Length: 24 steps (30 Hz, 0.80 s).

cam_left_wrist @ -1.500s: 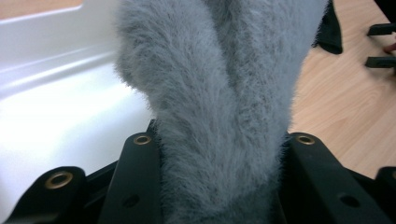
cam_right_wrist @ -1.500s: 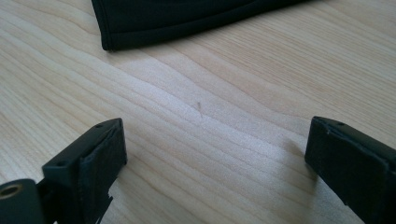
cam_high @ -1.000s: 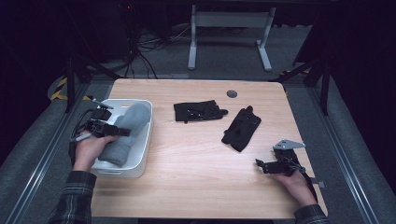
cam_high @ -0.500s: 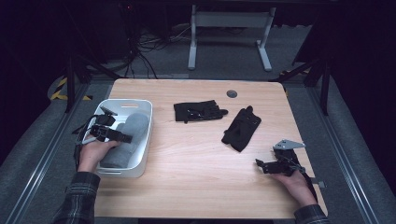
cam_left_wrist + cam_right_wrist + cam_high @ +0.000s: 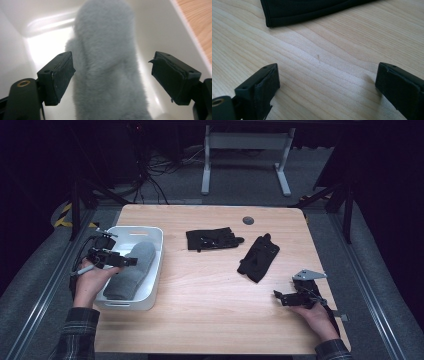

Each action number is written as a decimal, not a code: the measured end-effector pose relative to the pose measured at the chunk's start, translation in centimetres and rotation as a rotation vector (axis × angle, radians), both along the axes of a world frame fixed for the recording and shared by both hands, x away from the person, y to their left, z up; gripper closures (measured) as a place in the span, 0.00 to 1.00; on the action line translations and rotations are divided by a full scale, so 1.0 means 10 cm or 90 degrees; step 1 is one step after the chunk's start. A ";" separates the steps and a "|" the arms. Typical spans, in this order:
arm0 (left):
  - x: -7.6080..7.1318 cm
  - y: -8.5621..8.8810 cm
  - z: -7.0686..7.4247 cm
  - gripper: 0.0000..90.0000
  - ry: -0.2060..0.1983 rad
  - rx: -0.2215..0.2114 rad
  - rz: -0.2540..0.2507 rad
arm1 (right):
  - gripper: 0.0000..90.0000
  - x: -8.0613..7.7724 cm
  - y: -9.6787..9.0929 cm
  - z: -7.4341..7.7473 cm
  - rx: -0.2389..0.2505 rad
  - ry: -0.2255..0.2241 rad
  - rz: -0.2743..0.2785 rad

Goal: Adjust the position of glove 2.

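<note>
A pale rectangular wooden table (image 5: 210,315) filled the middle of the high view, with a dark floor and a white metal stand frame (image 5: 245,150) at 12 o'clock. Toward 9 o'clock on the tabletop stood a white rectangular plastic bin (image 5: 150,292), and inside it lay a grey fuzzy fleece mitten (image 5: 131,270), stretched lengthwise from the bin's near end toward its far right corner. The left gripper (image 5: 131,261), held in a hand with a plaid sleeve, hung over the bin's left half with its tips above the mitten. In the left gripper view the mitten (image 5: 107,70) ran up between the two black jaws, nearer the left pad than the right; the jaws stood wide apart and had just been opening, and neither pad pressed on the fleece, which rested on the bin's white floor (image 5: 45,47).

Near the centre of the table, at about 12 o'clock from the middle, lay a flat black fabric glove (image 5: 212,239); a second black fabric glove (image 5: 258,258) lay at roughly 2 o'clock, tilted, well apart from the bin. The right gripper (image 5: 276,296) rested low at 4 o'clock near the table's right edge, its jaws spread apart with bare wood between them (image 5: 324,75); in the right gripper view a black glove's hem (image 5: 294,12) lay ahead at 12 o'clock, not touching the pads. A small round dark grommet (image 5: 248,220) sat near the far edge.
</note>
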<state>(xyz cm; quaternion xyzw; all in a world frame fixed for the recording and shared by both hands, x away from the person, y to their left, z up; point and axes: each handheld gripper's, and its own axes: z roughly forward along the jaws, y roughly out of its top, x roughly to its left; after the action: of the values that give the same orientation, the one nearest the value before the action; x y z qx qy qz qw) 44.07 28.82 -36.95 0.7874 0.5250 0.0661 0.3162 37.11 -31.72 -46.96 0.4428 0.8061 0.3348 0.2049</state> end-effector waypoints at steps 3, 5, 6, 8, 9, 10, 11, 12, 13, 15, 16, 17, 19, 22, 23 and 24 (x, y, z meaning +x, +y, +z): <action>-0.06 -0.07 0.09 0.20 -0.022 -0.013 -0.015 | 0.06 0.00 0.00 0.00 0.000 0.000 0.000; -0.10 -0.13 0.13 0.20 -0.030 -0.025 -0.034 | 0.07 0.00 0.00 0.00 0.000 0.000 0.000; -0.12 -0.17 0.14 0.20 -0.036 -0.026 -0.040 | 0.06 0.00 0.00 0.00 0.000 0.000 0.000; -0.15 -0.25 0.16 0.19 -0.045 -0.029 -0.051 | 0.06 0.00 0.00 0.00 0.000 0.000 0.000; -0.16 -0.29 0.16 0.19 -0.049 -0.032 -0.058 | 0.06 0.00 0.00 0.00 0.000 0.000 0.000; -0.17 -0.33 0.17 0.19 -0.053 -0.037 -0.064 | 0.06 0.00 0.00 0.00 0.000 0.000 0.000; -0.18 -0.36 0.18 0.19 -0.055 -0.039 -0.069 | 0.06 0.00 0.00 0.00 0.000 0.000 0.000; -0.19 -0.40 0.19 0.19 -0.059 -0.043 -0.075 | 0.06 0.00 0.00 0.00 0.000 0.000 0.000; -0.21 -0.45 0.21 0.19 -0.063 -0.045 -0.084 | 0.06 0.00 0.00 0.00 0.000 0.000 -0.001; -0.22 -0.53 0.22 0.19 -0.070 -0.045 -0.097 | 0.06 0.00 0.00 0.00 0.000 0.000 -0.001; -0.24 -0.57 0.23 0.19 -0.074 -0.048 -0.102 | 0.06 0.00 0.00 0.00 0.000 0.000 -0.001; -0.25 -0.63 0.25 0.19 -0.078 -0.050 -0.110 | 0.06 0.00 0.00 0.00 0.000 0.000 -0.001; -0.27 -0.71 0.26 0.19 -0.081 -0.053 -0.123 | 0.06 0.00 0.00 0.00 0.000 0.000 -0.001; -0.30 -0.87 0.27 0.19 -0.088 -0.066 -0.148 | 0.06 0.00 0.00 0.00 0.000 0.000 -0.001; -0.30 -0.92 0.26 0.19 -0.088 -0.065 -0.160 | 0.06 0.00 0.00 0.00 0.000 0.000 0.000; -0.31 -0.97 0.26 0.19 -0.090 -0.065 -0.166 | 0.06 0.00 0.00 0.00 0.000 0.000 -0.001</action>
<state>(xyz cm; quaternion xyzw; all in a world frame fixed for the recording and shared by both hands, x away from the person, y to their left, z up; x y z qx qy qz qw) 40.98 19.11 -34.36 0.8251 0.3974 0.0529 0.3982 37.10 -31.72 -46.96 0.4433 0.8059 0.3347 0.2050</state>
